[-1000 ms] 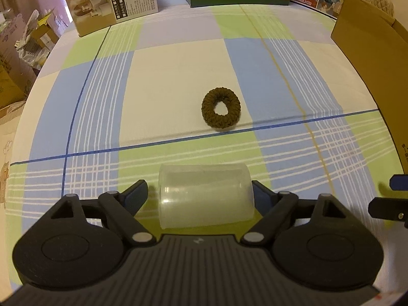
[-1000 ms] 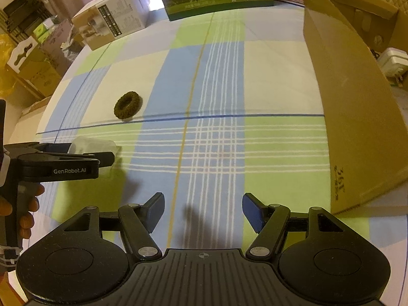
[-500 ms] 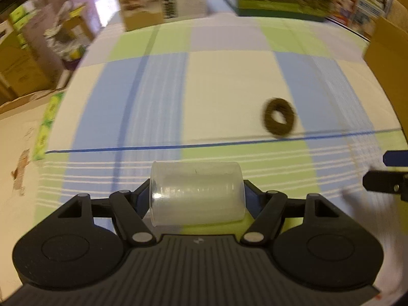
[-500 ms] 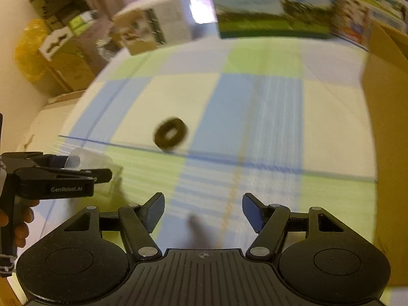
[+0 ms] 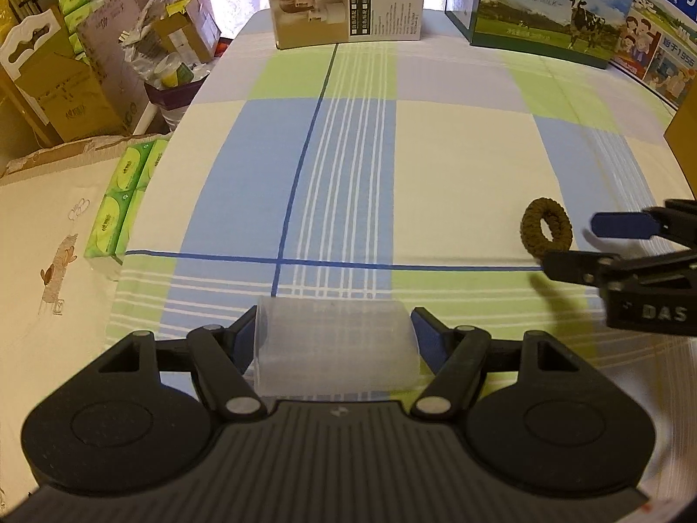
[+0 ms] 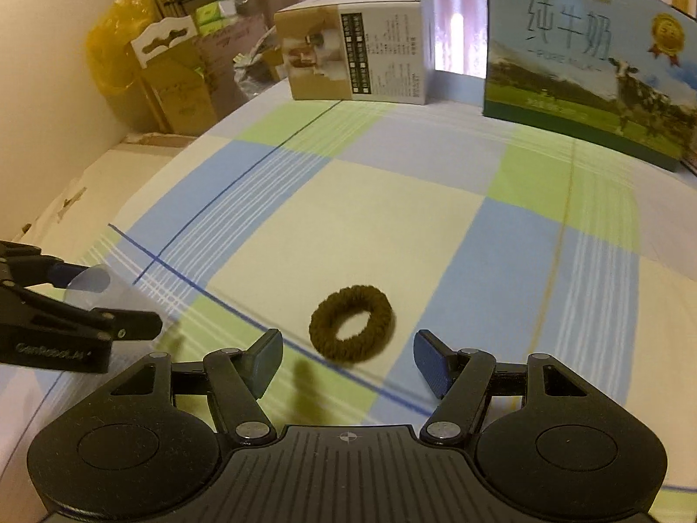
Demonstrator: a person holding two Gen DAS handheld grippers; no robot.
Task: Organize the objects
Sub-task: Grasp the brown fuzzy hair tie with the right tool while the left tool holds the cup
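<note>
A clear plastic cup (image 5: 335, 348) lies on its side between the fingers of my left gripper (image 5: 334, 327), which is shut on it just above the checked tablecloth (image 5: 435, 165). A brown hair tie (image 6: 324, 335) lies flat on the cloth. My right gripper (image 6: 347, 366) is open, low over the cloth, with the tie just ahead of and between its fingertips. In the left wrist view the hair tie (image 5: 529, 226) is at the right, with the right gripper (image 5: 575, 244) reaching in beside it. The right wrist view shows the left gripper (image 6: 106, 298) and the cup (image 6: 91, 281) at the left edge.
A tan product box (image 5: 348, 0) and a green milk carton box (image 5: 544, 13) stand at the table's far edge. A brown cardboard box (image 5: 684, 148) is at the right. Green tissue packs (image 5: 122, 205) and piled cartons (image 5: 65, 87) lie beyond the left edge.
My left gripper has closed on the cup and swung left. The right gripper has moved left and forward to the hair tie, which now sits just ahead of its open fingers.
</note>
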